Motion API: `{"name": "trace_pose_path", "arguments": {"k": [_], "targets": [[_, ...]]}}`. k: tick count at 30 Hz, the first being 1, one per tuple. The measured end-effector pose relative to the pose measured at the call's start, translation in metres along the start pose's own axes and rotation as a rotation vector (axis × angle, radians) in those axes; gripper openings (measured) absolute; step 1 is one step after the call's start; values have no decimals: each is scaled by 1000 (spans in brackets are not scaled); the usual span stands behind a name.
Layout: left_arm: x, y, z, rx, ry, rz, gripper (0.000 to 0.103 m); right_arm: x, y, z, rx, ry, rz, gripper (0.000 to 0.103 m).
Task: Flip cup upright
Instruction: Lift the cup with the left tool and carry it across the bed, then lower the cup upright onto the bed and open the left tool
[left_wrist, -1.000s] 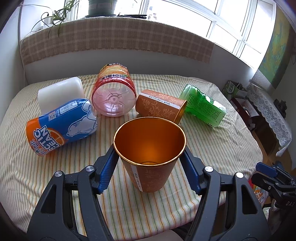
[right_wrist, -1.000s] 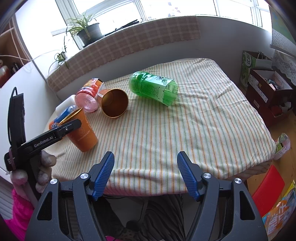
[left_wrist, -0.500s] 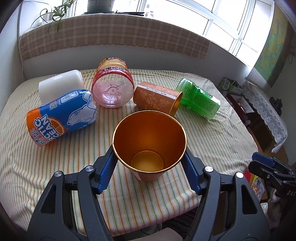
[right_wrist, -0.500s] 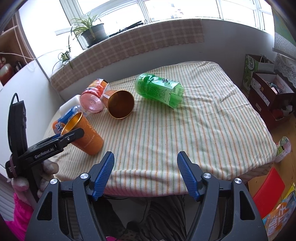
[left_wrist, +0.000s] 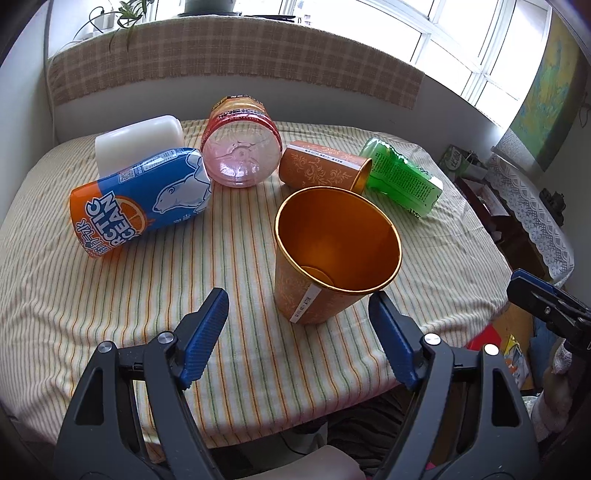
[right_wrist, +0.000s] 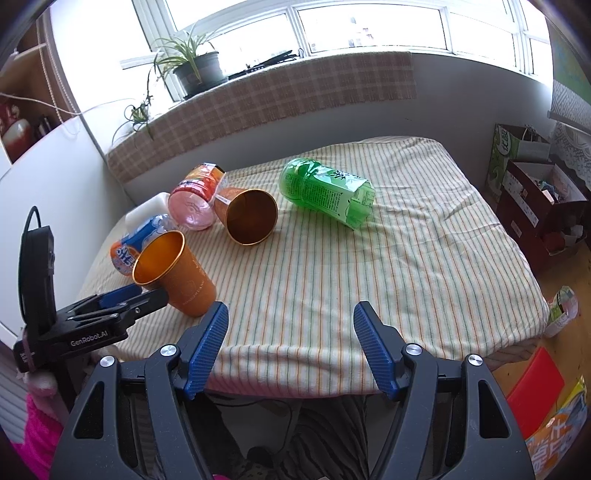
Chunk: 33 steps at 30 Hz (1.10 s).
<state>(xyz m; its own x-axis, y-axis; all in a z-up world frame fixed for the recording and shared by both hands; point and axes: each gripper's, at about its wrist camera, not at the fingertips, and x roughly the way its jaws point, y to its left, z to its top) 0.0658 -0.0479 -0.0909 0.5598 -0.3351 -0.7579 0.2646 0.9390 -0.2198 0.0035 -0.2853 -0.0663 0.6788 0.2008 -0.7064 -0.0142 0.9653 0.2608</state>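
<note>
The left hand-held gripper (left_wrist: 297, 332) had let go of the near orange cup (left_wrist: 334, 254): its jaws were spread and drawn back, and the cup stood mouth-up near the front edge of the striped bench (left_wrist: 110, 295). That flip looked done. The right hand-held gripper (right_wrist: 290, 347) hung spread, empty. I counted two orange cups, the second cup (left_wrist: 325, 171) on its side, three bottles lying down and one white container (left_wrist: 138, 142).

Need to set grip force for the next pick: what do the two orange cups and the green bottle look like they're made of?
Upright orange cup: looks like thin metal or foil-lined paper; glossy golden inside, bright rolled rim, matte patterned outside with a seam strip. Lying orange cup: same look, same shiny interior. Green bottle: thin translucent plastic; light passes through, with a printed film label.
</note>
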Motion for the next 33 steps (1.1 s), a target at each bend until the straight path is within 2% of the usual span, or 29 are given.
{"name": "trace_pose_path", "arguments": {"k": [4,9,12,14,17,19,21,24,33], "targets": [[-24,6,-5,-17,-60,44,81,-3,9,4,-34,-43,-16,70],[-60,5,-9,-13,-182,125,83,-9,22,9,-70,-105,-20,70],[-82,0,-10,-1,-266,169,91,-13,32,10,-95,-149,-28,72],[-95,-3,-11,5,-322,199,92,-16,37,10,-111,-176,-34,72],[-108,-6,-11,11,-374,229,93,-20,45,10,-130,-216,-49,79],[-117,-8,-12,15,-412,246,102,-24,50,10,-136,-243,-56,80],[-124,-11,-13,14,-458,274,102,-26,53,10,-145,-268,-70,80],[-129,-13,-12,18,-479,297,103,-29,57,10,-155,-299,-93,81],[-131,-11,-11,1,-475,298,103,-31,59,12,-152,-321,-101,81]]}}
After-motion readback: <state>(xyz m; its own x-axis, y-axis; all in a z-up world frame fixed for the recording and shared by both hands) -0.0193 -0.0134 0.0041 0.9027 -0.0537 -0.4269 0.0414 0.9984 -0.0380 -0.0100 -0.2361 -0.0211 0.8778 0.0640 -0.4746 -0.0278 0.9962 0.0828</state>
